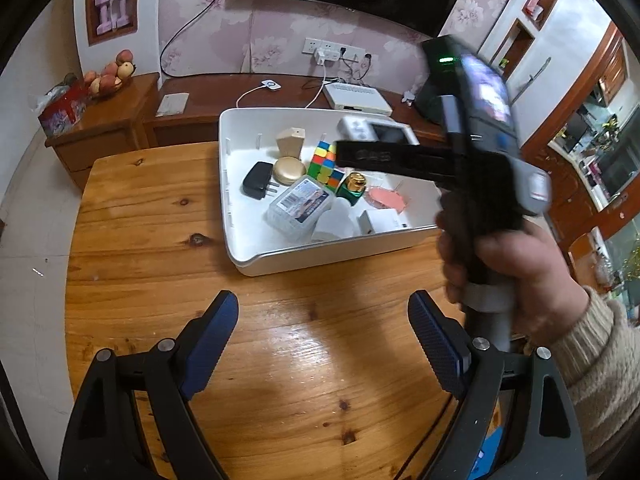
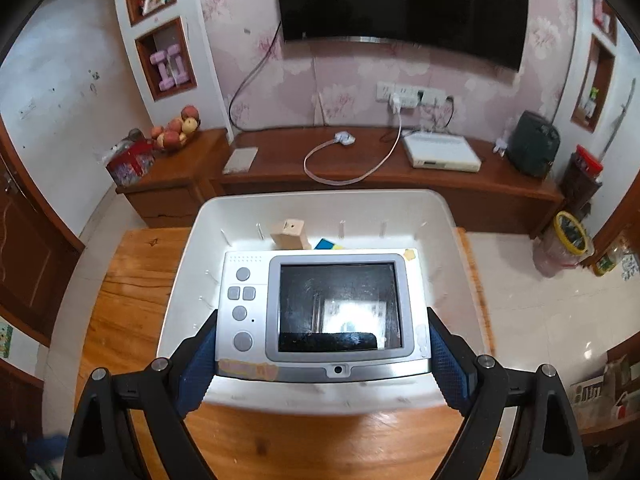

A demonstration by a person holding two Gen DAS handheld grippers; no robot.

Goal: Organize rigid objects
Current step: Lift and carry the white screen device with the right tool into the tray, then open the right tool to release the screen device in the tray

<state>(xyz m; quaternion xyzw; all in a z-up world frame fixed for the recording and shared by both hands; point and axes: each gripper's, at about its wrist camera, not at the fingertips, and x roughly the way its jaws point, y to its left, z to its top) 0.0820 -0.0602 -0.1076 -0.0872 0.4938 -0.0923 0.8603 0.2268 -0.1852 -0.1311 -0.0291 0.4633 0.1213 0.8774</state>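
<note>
My right gripper (image 2: 322,324) is shut on a white and grey handheld device with a dark screen (image 2: 320,308); its blue pads press on both short sides, above the white tray (image 2: 188,280). From the left wrist view, that device (image 1: 384,132) hangs over the tray's (image 1: 240,240) far right part, and a hand (image 1: 520,272) grips the right tool. In the tray lie a wooden block (image 1: 290,142), colour cube (image 1: 324,162), black charger (image 1: 258,180), gold round case (image 1: 288,170), clear plastic box (image 1: 300,208) and green-gold bottle (image 1: 352,188). My left gripper (image 1: 322,304) stands open over bare tabletop.
The tray sits on a wooden table (image 1: 160,240). Behind it runs a low wooden sideboard (image 2: 360,176) with a white box (image 2: 440,152), cables, a fruit bowl (image 2: 176,128) and a TV above. Tiled floor lies to the right.
</note>
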